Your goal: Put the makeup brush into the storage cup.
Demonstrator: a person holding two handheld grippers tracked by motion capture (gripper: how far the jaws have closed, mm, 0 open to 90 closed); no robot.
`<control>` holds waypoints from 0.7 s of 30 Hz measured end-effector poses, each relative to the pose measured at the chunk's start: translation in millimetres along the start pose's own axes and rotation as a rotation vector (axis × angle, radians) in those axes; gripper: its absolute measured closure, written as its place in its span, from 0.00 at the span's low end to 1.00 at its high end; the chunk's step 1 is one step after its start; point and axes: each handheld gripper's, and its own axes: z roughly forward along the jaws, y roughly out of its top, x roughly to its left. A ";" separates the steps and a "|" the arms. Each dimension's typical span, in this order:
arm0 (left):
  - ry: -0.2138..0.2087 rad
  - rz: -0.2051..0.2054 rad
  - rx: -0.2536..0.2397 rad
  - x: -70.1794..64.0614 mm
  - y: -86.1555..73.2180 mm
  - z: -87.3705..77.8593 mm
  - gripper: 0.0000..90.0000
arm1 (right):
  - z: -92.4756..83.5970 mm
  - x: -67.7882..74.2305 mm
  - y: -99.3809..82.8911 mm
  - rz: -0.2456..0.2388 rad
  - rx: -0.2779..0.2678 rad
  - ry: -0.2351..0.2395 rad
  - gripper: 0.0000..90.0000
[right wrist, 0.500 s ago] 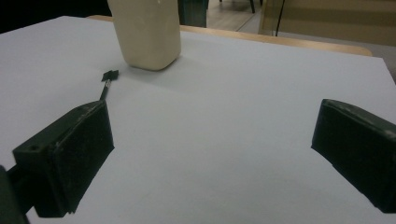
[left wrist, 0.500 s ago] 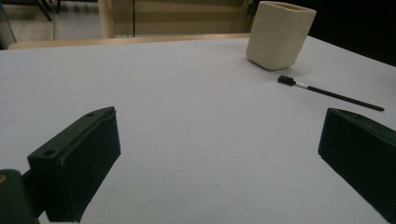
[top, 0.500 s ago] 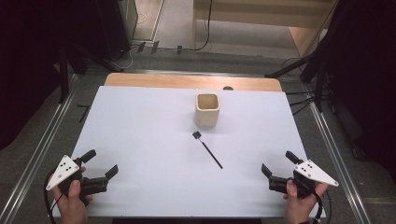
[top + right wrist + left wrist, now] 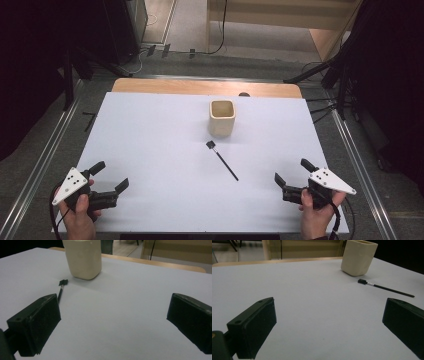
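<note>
With my right gripper (image 4: pixel 289 179) spread and empty, I should pinch the thin brush (image 4: pixel 222 160) mid-handle, low against the worktop (image 4: pixel 150 150), frame centre.

text: none legible | labels: none | numbers: none | signs: none

Each hand held a black gripper: the left gripper (image 4: pixel 111 176) and the right gripper (image 4: pixel 293 171) each carried a grey three-cornered plate with small dark holes on top. The jaws were blocky, matte black, with screw holes. Black cables looped beneath both hands.
</note>
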 end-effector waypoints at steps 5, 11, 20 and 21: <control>-0.008 -0.004 0.003 0.5 -0.8 2.2 0.00 | 5.9 1.7 7.1 0.014 0.008 0.023 0.00; -0.014 -0.011 0.001 0.8 -0.9 3.4 0.00 | 16.2 5.7 18.7 0.003 0.031 0.034 0.00; -0.015 -0.017 0.009 2.3 -2.0 3.9 0.00 | 35.8 16.5 42.1 -0.036 0.042 0.056 0.00; -0.015 -0.020 0.006 2.6 -2.2 3.5 0.00 | 38.0 17.9 44.7 -0.043 0.043 0.059 0.00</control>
